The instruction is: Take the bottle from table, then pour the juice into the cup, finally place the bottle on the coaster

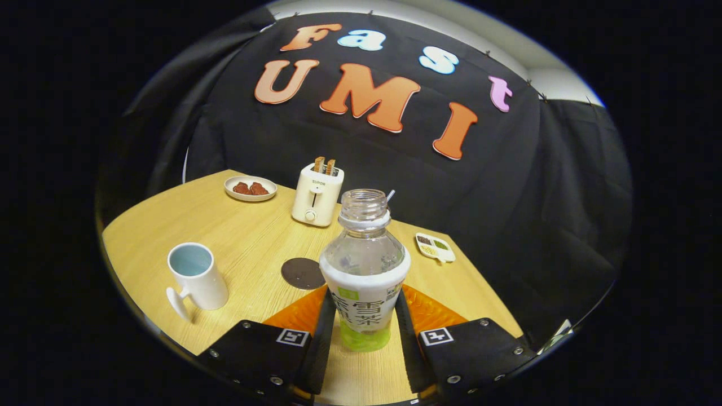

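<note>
A clear plastic bottle (pixel 364 254) with no cap, a white label and a green base stands upright between my fingers. My gripper (pixel 365 307) is shut on it, one finger pressing on each side of the label. I cannot tell whether its base rests on the wooden table (pixel 248 225) or hangs just above it. A dark round coaster (pixel 303 273) lies on the table just ahead of my left finger. Further left stands a white mug (pixel 196 276), pale blue inside, with its handle turned towards me.
A cream toaster (pixel 316 194) with two slices of toast in it stands beyond the bottle. A plate of brown food (pixel 250 188) sits at the far left corner. A small divided dish (pixel 435 247) lies to the bottle's right, near the table's edge.
</note>
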Available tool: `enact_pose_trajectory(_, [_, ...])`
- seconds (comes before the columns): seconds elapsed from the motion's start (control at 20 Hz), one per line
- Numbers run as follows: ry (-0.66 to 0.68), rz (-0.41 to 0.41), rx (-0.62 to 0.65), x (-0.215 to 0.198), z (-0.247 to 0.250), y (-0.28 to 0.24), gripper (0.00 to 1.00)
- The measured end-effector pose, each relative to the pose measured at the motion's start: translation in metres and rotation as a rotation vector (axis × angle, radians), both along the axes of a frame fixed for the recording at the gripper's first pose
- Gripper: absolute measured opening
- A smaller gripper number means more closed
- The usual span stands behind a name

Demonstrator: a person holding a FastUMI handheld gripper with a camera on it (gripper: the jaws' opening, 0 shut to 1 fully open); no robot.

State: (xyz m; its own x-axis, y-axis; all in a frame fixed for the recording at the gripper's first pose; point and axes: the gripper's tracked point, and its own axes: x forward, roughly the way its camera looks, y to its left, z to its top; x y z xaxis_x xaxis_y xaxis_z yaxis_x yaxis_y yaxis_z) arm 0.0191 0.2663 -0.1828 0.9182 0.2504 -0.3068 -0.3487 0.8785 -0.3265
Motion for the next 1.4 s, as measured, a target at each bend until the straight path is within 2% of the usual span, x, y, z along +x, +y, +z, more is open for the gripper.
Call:
enact_pose_trajectory(0.35, [-0.094, 0.075, -0.221, -0.006, 0.015, 0.043, 0.57])
enact_pose_trajectory(0.55, [-0.153, 0.092, -0.332, -0.005, 0.017, 0.059, 0.57])
enact_pose_trajectory(1.1, [-0.303, 0.130, -0.599, -0.001, 0.017, 0.078, 0.57])
enact_pose_trajectory(1.4, [-0.359, 0.190, -0.727, -0.003, 0.012, 0.092, 0.57])
